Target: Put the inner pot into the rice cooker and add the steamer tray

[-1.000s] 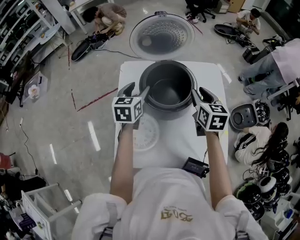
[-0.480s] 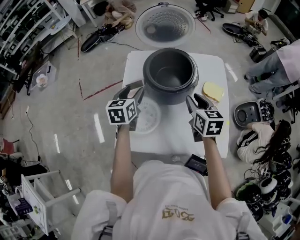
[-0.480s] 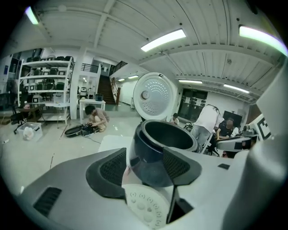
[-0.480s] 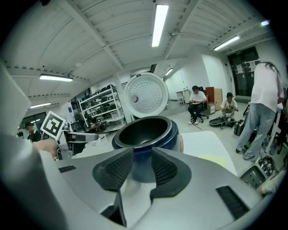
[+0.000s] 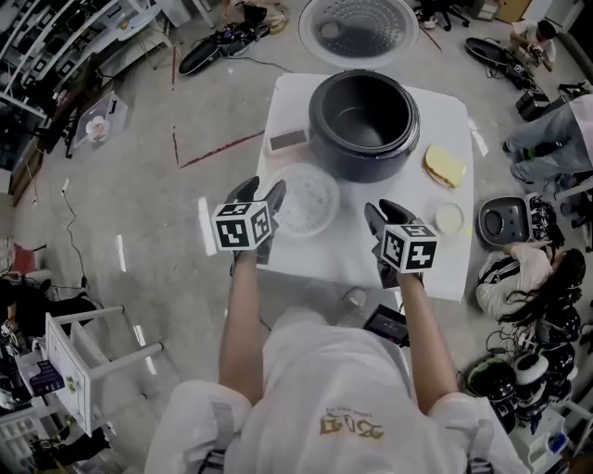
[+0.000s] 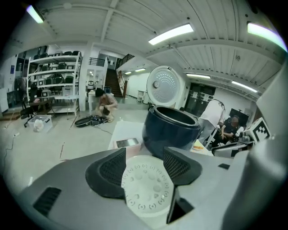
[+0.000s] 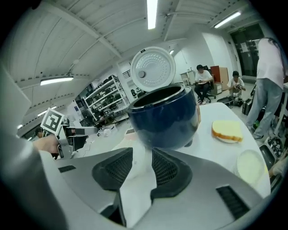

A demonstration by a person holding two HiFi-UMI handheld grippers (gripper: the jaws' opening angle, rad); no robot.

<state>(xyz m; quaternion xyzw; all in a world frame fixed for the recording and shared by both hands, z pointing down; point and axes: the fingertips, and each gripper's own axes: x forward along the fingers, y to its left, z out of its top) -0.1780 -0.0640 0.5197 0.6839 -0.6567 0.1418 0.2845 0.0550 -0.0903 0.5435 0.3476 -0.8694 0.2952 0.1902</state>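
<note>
Head view: white table (image 5: pixel 345 243), grey floor (image 5: pixel 162 208); empty jaws: left gripper (image 5: pixel 262 193) apart, right gripper (image 5: pixel 381 211) opening.

Bright ceiling strips (image 6: pixel 171 34) (fisheye-warped edges), soft shadows

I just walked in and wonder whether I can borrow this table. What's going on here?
A person with a claw in each hand is loading a rice cooker. The dark inner pot appears to sit inside it already, with the lid open. The white steamer tray lies on the table in front of the cooker, not yet added. The left claw is open at the tray's left edge, not gripping it. The right claw is empty, its jaws opening.
</note>
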